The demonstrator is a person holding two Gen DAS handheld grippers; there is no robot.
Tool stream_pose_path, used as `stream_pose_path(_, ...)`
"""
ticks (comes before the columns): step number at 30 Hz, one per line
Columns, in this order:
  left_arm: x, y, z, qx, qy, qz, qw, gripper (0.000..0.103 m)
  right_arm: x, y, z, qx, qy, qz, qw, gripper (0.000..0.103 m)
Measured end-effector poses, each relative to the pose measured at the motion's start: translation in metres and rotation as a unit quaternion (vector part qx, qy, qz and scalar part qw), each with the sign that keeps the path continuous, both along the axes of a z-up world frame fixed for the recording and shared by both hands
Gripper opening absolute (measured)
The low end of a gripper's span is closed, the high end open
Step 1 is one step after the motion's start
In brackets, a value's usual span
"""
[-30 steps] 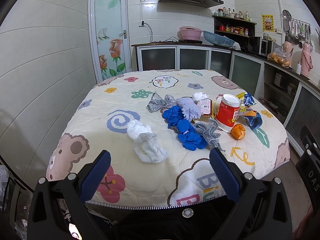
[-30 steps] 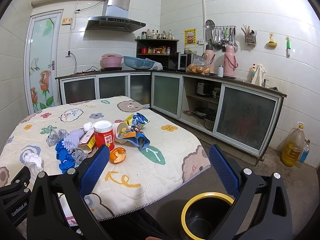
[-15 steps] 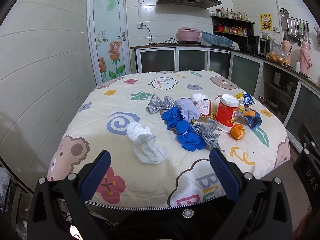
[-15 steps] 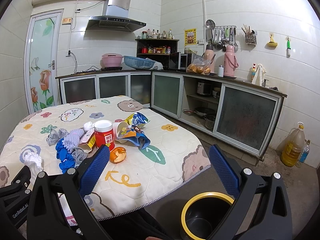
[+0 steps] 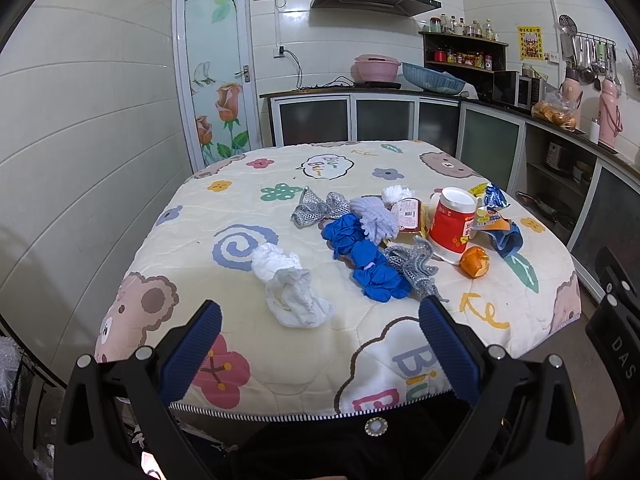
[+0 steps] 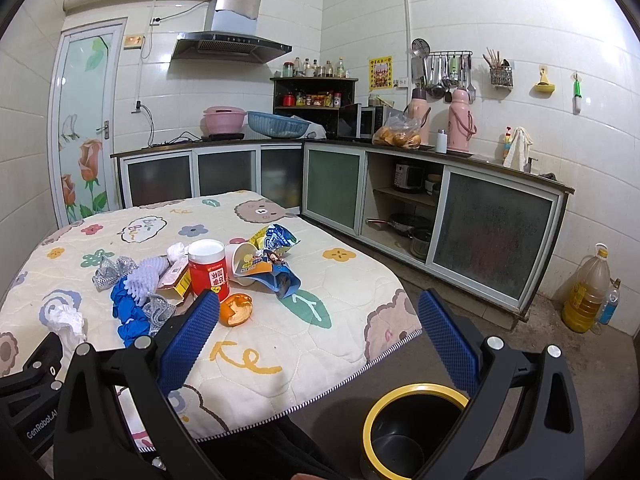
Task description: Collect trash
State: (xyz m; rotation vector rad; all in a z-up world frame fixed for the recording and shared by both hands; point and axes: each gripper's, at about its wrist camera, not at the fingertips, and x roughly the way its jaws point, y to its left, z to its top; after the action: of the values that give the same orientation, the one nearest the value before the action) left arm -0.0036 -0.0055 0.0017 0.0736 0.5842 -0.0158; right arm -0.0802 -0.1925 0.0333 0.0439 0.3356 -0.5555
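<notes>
Left wrist view shows the left gripper (image 5: 316,344) spread wide and empty above the near edge of the table (image 5: 192,216), its fingers framing a crumpled white tissue (image 5: 290,290) just ahead. Beyond it lie blue gloves (image 5: 366,258), silver mesh scraps (image 5: 416,266), an orange peel (image 5: 475,262) and a red jar (image 5: 452,220) among snack wrappers (image 5: 494,216). The right gripper (image 6: 316,340) is also spread and holds nothing; a yellow-rimmed bin (image 6: 414,432) stands on the floor beside the table, below it. The tissue looks light, soft and easily squashed, so pinching its bunched middle should lift it whole. The jar seems stiffer and smoother, likely best taken across its body, below the lid.
</notes>
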Motion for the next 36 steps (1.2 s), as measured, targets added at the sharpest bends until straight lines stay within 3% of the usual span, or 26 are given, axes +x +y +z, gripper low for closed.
stream_pose_path(30, 0.004, 0.003, -0.006, -0.009, 0.013, 0.002, 0.9999, 0.095, 0.007, 0.001, -0.011, 0.005, 0.005, 0.001, 1.000, 0.095)
stream_pose_path(33, 0.009, 0.009, -0.005, -0.023, 0.012, -0.004, 0.9996, 0.096, 0.010, -0.005, -0.012, 0.007, 0.000, 0.012, 1.000, 0.095)
stream_pose_path(36, 0.018, 0.027, 0.000, -0.063, -0.003, -0.037, 0.9973, 0.095, 0.019, -0.019, -0.015, 0.034, -0.003, 0.066, 0.997, 0.095)
